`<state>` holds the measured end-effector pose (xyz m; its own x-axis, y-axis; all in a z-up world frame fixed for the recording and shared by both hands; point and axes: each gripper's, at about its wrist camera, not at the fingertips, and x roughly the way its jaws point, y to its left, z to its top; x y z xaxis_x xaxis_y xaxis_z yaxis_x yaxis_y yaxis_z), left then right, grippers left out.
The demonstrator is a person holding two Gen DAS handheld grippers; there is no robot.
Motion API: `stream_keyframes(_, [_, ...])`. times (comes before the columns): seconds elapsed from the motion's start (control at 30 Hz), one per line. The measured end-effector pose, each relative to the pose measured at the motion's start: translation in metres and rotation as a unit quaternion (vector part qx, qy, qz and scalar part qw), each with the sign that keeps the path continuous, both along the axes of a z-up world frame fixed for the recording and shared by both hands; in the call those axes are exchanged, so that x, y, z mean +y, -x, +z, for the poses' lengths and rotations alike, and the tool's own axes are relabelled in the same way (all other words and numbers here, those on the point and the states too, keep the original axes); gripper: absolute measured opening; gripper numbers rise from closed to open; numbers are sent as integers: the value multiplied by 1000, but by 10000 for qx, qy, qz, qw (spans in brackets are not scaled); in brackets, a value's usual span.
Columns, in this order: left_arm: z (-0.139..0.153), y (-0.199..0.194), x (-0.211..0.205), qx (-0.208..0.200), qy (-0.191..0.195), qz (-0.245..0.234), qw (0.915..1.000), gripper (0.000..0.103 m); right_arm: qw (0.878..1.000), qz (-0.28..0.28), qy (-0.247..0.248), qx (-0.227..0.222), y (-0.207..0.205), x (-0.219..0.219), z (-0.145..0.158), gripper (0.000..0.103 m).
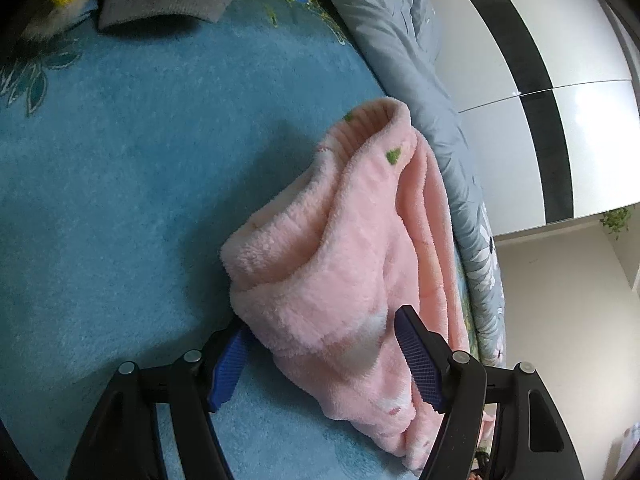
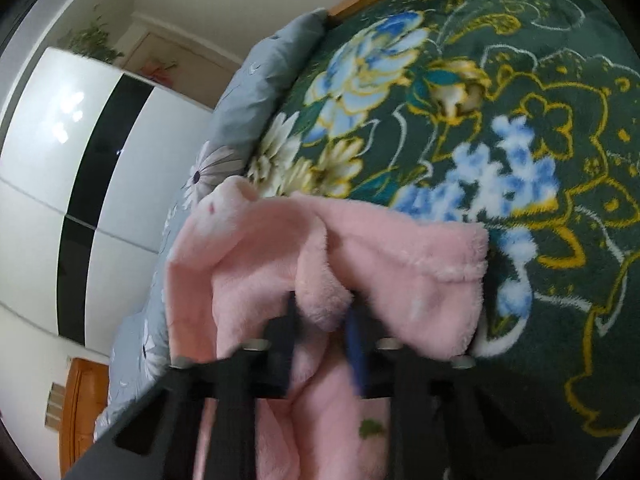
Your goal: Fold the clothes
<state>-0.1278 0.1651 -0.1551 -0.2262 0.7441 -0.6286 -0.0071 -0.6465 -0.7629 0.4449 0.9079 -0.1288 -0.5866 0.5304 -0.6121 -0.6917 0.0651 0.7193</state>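
Two grippers are working one fluffy pink fleece garment [image 1: 352, 264]: the left gripper [image 1: 320, 356] is straddling it wide, while the right gripper [image 2: 322, 340], seen only in its own view, is pinching a fold.

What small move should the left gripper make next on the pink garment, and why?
Probably close the left gripper: its blue pads stand apart with the pink fleece garment between them, while the right gripper already pinches a fold.

Fluffy pink fleece garment [image 1: 352, 280], plush teal blanket [image 1: 120, 200], smooth grey quilt cloth [image 1: 400, 60], glossy white wardrobe [image 1: 592, 140], ribbed blue pads [image 1: 420, 360]
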Motion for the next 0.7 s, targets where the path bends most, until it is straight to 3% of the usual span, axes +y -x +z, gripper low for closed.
stream_keyframes(0.07, [1,1,-2,-21,2,-22,10000,74,9997,71,-167,-132,-5,0,15,8])
stream_keyframes(0.17, [-1,1,-5,-40,-10,-26,10000,74,9951,78,-711,-686,-18,2,56,7])
stream_keyframes(0.3, [-6,-3,-21,-1,-12,14,10000,74,9909,208,-712,-1125,-31,9,68,7])
stream_keyframes(0.37, [-7,-5,-23,5,0,51,10000,74,9882,268,-449,-1438,-30,12,53,7])
stream_keyframes(0.53, [-6,-7,-20,-30,45,19,10000,74,9919,339,-298,-1190,-41,6,23,11])
stream_keyframes(0.6, [-6,-6,-20,-34,46,25,10000,74,9927,362,-391,-1079,-48,1,28,22])
stream_keyframes(0.67, [-6,-7,-19,-13,51,30,10000,74,9914,399,-564,-1108,-54,-7,37,43])
stream_keyframes(0.7, [-6,-8,-19,5,47,38,10000,74,9906,420,-624,-1140,-55,-10,40,46])
